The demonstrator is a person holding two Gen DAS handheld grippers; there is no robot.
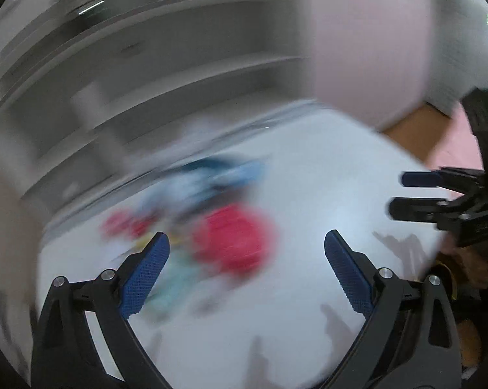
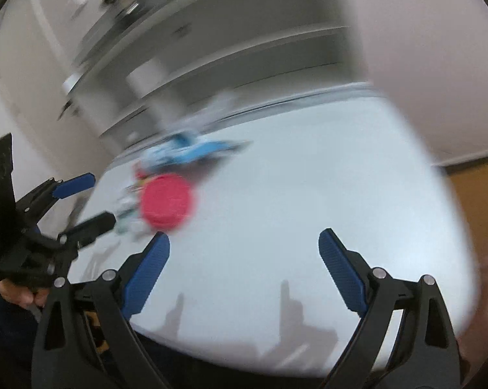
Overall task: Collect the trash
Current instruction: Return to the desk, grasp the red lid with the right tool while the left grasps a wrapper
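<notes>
Both grippers, left [image 1: 246, 253] and right [image 2: 244, 251], gape empty above a white table [image 2: 308, 194]; blurred, seemingly shelves [image 2: 244, 48] behind.

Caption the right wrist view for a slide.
Open right gripper above a white table, blurred red round item and blue trash ahead.

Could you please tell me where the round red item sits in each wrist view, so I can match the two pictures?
Left wrist: the red item is blurred, just below centre, between the left gripper fingers.
Right wrist: it is left of centre, above the left fingertip of the right gripper.
Shared landmark: the blue trash lies just behind it on the white table in both views.
</notes>
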